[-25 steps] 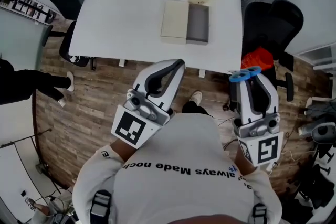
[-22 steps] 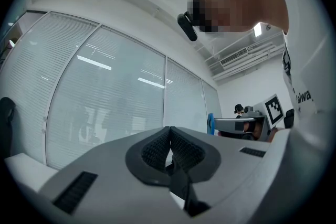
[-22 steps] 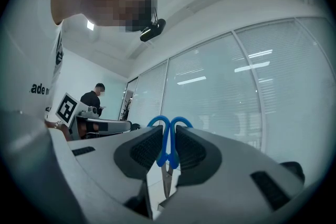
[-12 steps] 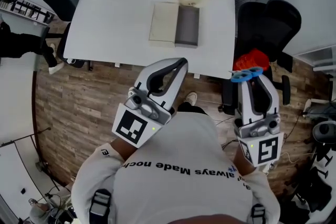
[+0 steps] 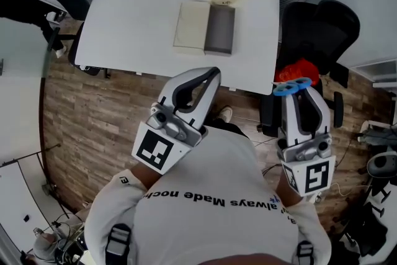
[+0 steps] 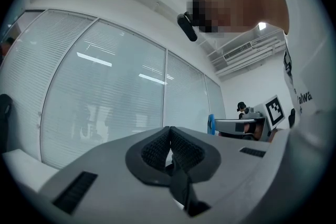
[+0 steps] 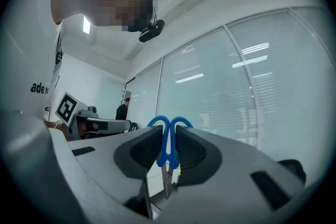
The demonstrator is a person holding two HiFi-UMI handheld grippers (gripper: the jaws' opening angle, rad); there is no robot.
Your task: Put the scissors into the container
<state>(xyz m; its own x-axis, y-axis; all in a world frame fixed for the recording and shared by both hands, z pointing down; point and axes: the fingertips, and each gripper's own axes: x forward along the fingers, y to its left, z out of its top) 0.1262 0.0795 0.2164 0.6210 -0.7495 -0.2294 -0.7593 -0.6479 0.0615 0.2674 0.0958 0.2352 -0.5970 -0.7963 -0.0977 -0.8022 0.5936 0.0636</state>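
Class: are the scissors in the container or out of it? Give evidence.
Out. The right gripper holds the scissors between its jaws, short of the table where the container sits.

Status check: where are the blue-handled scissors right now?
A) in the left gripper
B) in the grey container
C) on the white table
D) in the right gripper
D: the blue-handled scissors are clamped in the right gripper, with their handle loops past its jaw tips; the left gripper is shut and empty.
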